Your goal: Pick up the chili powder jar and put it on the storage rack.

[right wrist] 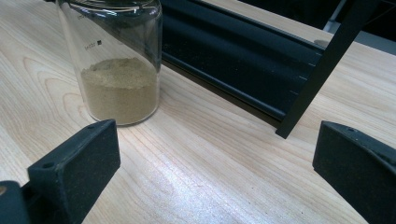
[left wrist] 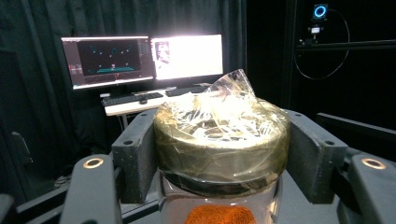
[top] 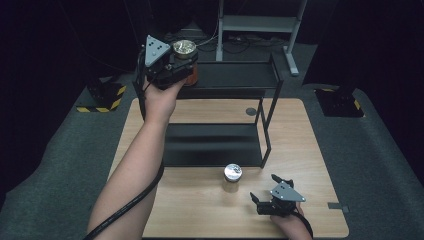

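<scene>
High view first, nearest the person: the right gripper point(top: 263, 189) rests low over the front right of the pale wooden table point(top: 200, 215), its jaws spread apart with nothing between them. Right gripper view confirms this, with bare wood showing between the two black pads point(right wrist: 77, 163). Just beyond and to its left stands a clear glass jar of tan powder with a silvery lid point(top: 232, 177), upright on the table and apart from the jaws; in the right gripper view the same jar point(right wrist: 119, 65) sits beside the front edge of a black metal two-tier shelf rack point(right wrist: 233, 60). That rack point(top: 220, 145) occupies the middle and far part of the table. Farthest off, the left gripper point(top: 181, 64) is raised at the rack's upper tier, clamped on a glass jar of orange powder with a gold lid wrapped in crinkled clear film point(left wrist: 219, 140). Behind it glow two monitors point(left wrist: 140, 58).
</scene>
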Available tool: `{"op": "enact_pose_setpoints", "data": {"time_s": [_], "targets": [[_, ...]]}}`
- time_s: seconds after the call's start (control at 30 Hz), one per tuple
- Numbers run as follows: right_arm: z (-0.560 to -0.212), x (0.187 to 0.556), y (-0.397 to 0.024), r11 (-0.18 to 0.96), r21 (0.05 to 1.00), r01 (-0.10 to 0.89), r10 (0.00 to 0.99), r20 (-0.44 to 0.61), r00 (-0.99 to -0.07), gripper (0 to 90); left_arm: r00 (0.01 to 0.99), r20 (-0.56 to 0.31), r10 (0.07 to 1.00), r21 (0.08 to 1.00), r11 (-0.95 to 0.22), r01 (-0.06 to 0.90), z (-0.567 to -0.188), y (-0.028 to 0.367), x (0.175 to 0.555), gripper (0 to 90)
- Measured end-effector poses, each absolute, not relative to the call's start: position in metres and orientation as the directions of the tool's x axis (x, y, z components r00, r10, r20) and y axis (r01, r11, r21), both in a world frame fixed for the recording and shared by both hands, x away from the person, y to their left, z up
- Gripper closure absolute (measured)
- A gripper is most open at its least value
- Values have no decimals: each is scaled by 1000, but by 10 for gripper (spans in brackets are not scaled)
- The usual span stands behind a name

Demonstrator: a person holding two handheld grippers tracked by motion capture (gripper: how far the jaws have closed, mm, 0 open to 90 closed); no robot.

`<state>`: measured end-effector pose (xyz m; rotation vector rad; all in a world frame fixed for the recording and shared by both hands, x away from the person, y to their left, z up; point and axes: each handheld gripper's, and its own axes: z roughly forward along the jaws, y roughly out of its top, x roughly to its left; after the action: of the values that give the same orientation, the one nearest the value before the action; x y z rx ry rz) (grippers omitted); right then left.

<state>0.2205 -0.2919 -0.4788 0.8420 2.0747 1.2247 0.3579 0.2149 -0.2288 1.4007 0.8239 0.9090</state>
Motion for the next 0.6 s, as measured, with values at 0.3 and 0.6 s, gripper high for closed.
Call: {"op": "enact_pose_setpoints", "data": {"time_s": [0.3,0.6], "targets": [[-479,221,-292,377,898,225,758,-160,-632,0,440,31,897,999,-21,-27,-232,216,362,336],[-479,220,-292,377,899,224,758,-160,-632,0,451,19,892,1000,-10,-23,-234,218,365,335]]}}
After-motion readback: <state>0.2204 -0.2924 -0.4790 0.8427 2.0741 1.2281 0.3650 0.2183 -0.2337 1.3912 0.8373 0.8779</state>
